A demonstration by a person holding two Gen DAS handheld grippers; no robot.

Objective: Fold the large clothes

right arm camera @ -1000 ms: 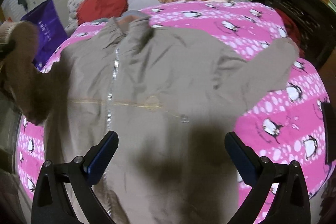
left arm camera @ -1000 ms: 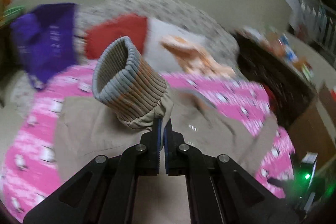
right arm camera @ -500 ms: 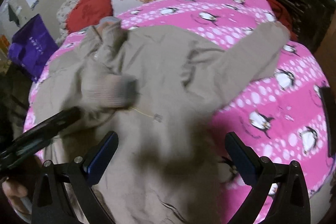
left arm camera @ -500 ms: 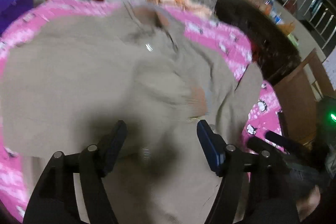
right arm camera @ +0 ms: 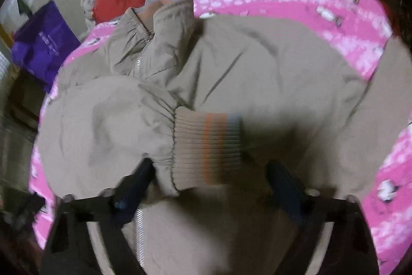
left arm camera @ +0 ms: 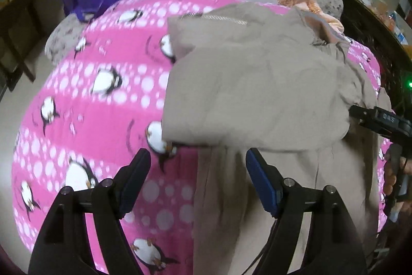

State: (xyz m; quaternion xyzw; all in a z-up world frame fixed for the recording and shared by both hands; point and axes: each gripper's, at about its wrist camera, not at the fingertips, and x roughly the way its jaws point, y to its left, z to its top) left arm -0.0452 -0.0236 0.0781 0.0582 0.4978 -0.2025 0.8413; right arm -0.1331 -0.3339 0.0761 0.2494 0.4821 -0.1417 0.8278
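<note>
Beige jacket [right arm camera: 257,63] is lying on the pink blanket [left arm camera: 90,107], sleeve folded across, cuff [right arm camera: 208,146] sitting between the closing right gripper [right arm camera: 208,182] jaws; left gripper [left arm camera: 198,172] is hovering open, empty.

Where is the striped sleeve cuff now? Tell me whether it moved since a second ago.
Yes. The cuff, earlier held up at the left gripper, now lies on the jacket's front, below the zipper.

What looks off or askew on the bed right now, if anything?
Mostly the beige zip-up jacket on the pink penguin-print blanket: one sleeve is folded across the front, its striped ribbed cuff lying skewed and the fabric bunched around the collar. No damage or spills visible.
</note>
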